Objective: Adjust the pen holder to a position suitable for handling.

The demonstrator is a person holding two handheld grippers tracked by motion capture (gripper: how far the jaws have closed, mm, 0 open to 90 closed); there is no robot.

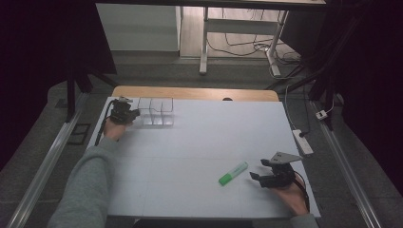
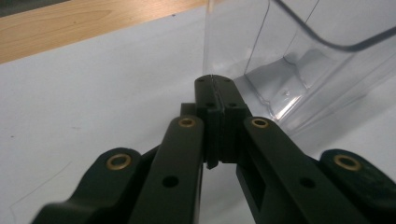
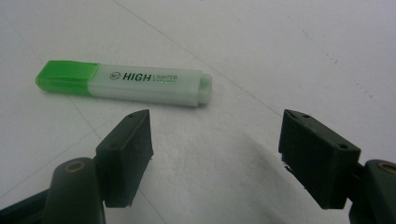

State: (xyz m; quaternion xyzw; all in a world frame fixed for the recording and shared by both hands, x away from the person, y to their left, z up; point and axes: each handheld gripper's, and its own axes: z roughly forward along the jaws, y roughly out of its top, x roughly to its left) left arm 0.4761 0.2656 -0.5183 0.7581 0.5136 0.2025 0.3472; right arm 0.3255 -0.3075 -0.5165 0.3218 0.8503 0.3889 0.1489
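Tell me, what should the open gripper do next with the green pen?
Probably ease the right hand-held gripper forward so its jaws straddle the green highlighter, then close. The jaws stand open just short of it, and it lies flat on the table, untouched.

Lab-like workroom: bare white table (image 1: 199, 142), floor cables (image 1: 247, 47), power strip (image 1: 302, 141).

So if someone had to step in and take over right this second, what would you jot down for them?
Left hand-held gripper: shut on the wall edge of the clear plastic organizer at the table's far left.
Right hand-held gripper: open, holding nothing, just short of the green highlighter.
Highlighter lies flat on the white table, capped, near the right side.
Done: organizer steadied.
Left: probably grasp the highlighter and carry it over to the organizer.
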